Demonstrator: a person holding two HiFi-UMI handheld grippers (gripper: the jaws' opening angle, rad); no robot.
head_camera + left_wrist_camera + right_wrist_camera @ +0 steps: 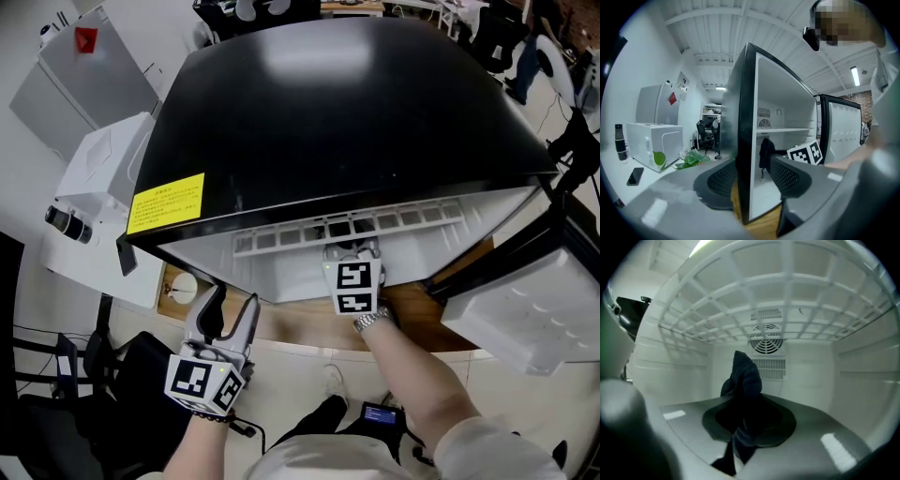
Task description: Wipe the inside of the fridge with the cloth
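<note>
Two grippers, one working: the right gripper [749,420], jaws pinched on the dark cloth [743,378], holds it inside the fridge [356,122] under the shelf [787,310], apparently touching no wall yet. The left gripper [232,306] hangs outside, jaws apart and empty. Next: press the cloth to a wall and sweep.

Head view: right gripper [352,253] tips and cloth [743,380] seemingly out of sight under fridge [356,122] top.

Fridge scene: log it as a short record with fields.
fridge: black outside, white inside, standing open
cloth: dark, pinched in the right claw, inside the fridge
grid shelf: white, above the cloth
left claw: open, empty, outside the fridge
</note>
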